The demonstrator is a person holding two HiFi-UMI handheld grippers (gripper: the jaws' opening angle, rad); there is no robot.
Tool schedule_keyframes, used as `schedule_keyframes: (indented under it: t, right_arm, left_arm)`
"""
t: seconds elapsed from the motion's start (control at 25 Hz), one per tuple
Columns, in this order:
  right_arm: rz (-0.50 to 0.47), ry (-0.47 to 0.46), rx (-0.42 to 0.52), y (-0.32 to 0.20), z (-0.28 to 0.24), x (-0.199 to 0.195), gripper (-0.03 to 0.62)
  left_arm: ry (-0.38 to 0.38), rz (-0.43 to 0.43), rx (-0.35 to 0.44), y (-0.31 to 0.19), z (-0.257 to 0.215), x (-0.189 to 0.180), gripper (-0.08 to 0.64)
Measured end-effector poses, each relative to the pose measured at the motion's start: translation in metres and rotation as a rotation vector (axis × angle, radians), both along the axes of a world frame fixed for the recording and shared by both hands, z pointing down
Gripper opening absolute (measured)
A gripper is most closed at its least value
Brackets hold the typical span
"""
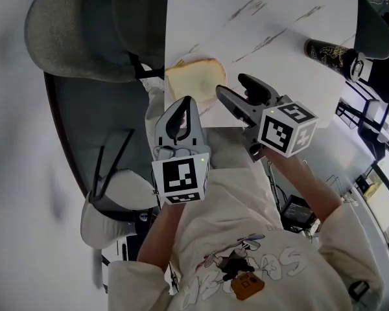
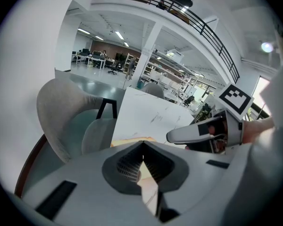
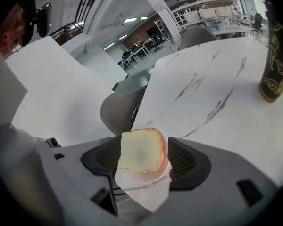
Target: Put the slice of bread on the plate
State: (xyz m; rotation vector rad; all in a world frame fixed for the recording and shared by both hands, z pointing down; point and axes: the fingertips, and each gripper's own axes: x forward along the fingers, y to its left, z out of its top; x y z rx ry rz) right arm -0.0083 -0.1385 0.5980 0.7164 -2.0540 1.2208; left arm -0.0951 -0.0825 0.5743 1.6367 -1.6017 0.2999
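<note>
A slice of white bread (image 1: 193,80) lies flat on a small pink-rimmed plate (image 1: 215,100) at the near edge of the white marble table (image 1: 272,18). My right gripper (image 1: 232,85) is just right of the plate, its jaws wide open and apart from the bread. In the right gripper view the bread (image 3: 141,150) and plate (image 3: 166,149) show between the spread pads with nothing gripped. My left gripper (image 1: 185,103) is shut and empty, its tip at the plate's near side. The left gripper view shows its closed tips (image 2: 142,146) and a sliver of bread (image 2: 131,141) beyond.
A dark bottle with gold print (image 1: 330,54) lies at the table's far right, seen too in the right gripper view (image 3: 276,55). Two grey chairs (image 1: 84,31) stand left of the table. The person's light shirt (image 1: 246,251) fills the bottom of the head view.
</note>
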Motion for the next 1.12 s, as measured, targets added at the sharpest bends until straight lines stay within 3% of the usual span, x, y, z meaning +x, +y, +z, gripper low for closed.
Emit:
schedule_keyframes:
  t: [0.2,0.4,0.84,1.12]
  right_arm:
    - [0.015,-0.047,0.064,-0.002,-0.024,0.006,0.253]
    - [0.028,-0.089,0.159,-0.010,-0.054,0.008,0.005]
    - [-0.090,-0.170,0.320,0.013,-0.141,-0.010,0.005]
    - [-0.092,-0.220,0.376,0.043,-0.182,-0.010,0.005]
  left_arm:
    - [-0.022,0.006,0.025,0.002,-0.019,0.007,0.009]
    - [-0.042,-0.003,0.040,0.006,-0.035,0.009,0.009]
    - [-0.125,0.017,0.109,0.006,-0.103,0.006,0.009]
    - [-0.146,0.031,0.141,0.015,-0.139,0.011,0.009]
